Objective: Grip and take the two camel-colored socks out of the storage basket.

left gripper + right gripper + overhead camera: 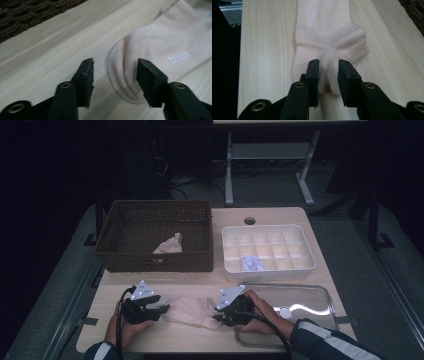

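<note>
A: Sock, pale pink, lying flat on the desk near the front edge, right between the two tools. In front of the wicker basket and well apart from it.

B: Likely to handle how?

A: Soft, light and limp, by the look of it. Bound to sag and fold wherever unsupported. No risk of breaking, some risk of slipping out of a shallow pinch.

B: State of the left tool?

A: Spread fairly wide over the rounded end of the sock, one pad above bare wood, the other above fabric. Pinching nothing.

B: And the right tool?

A: Narrow, at the opposite end, with a raised fold of fabric standing in the gap. Seems not to be pressing on it.

B: Best place to take hold?

A: Probably at each end, biting deep into a doubled fold rather than a single thin edge.
</note>
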`<state>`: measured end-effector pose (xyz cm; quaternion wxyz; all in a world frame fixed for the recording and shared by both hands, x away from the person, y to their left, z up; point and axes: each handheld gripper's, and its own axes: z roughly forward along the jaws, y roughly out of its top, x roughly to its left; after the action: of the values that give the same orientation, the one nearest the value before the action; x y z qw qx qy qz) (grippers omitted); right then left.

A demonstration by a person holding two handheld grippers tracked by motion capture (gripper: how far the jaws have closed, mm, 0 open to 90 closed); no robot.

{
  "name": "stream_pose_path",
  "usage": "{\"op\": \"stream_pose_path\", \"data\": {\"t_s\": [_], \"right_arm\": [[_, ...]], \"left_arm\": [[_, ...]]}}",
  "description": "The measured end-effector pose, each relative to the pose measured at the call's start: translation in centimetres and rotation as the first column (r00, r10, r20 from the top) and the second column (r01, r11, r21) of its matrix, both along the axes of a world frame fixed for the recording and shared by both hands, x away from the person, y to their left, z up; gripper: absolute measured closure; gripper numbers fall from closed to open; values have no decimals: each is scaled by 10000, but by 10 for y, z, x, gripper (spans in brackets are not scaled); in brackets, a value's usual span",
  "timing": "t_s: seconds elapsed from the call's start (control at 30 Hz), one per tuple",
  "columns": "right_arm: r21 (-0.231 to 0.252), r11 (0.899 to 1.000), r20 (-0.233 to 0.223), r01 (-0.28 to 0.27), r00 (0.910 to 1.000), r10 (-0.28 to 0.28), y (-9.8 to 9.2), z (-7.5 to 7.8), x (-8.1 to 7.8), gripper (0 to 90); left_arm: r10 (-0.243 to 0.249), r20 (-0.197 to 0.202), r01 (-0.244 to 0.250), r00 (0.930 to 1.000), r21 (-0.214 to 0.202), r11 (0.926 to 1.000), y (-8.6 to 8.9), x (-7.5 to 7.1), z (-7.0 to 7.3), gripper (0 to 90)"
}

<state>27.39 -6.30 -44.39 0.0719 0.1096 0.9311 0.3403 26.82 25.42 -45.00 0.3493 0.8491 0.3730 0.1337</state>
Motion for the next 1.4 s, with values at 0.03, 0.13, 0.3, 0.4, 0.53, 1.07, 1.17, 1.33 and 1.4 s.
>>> {"op": "stream_pose_path", "data": {"t_s": [0.03,0.13,0.3,0.4,0.53,1.07,1.17,1.33,1.4], "right_arm": [[155,9999,3,26,10000,-26,-1,1,1,722],[596,9982,428,34,9991,-59,-1,10,2,833],[367,9986,732,-393,9966,365,14,5,9,860],[236,9994,607,-248,9979,233,22,-1,15,846],[-168,9995,511,-272,9983,280,26,-15,26,835],[225,9993,264,307,9992,-313,12,-1,33,755],[30,9967,-181,813,9965,-812,3,-6,39,666],[-309,9968,-431,734,9963,-747,1,-16,44,812],[-494,9973,-167,552,9983,-561,2,-15,41,883]], "left_arm": [[-51,-23,51,10000,-127,9999,-2,1,-1,438],[-13,36,15,10000,-568,9984,-5,2,1,400],[-277,-192,277,9994,9,9996,-14,6,-6,436],[-321,-212,331,9993,480,9983,-18,7,-9,435],[-166,-198,178,9997,604,9980,-13,9,-9,469],[224,189,-216,9996,-410,9989,-5,6,0,368],[-88,10,87,10000,368,9993,-9,10,-7,473],[-360,-81,363,9993,382,9986,-8,10,-10,585],[-381,-161,387,9991,345,9987,-8,11,-10,603]]}}
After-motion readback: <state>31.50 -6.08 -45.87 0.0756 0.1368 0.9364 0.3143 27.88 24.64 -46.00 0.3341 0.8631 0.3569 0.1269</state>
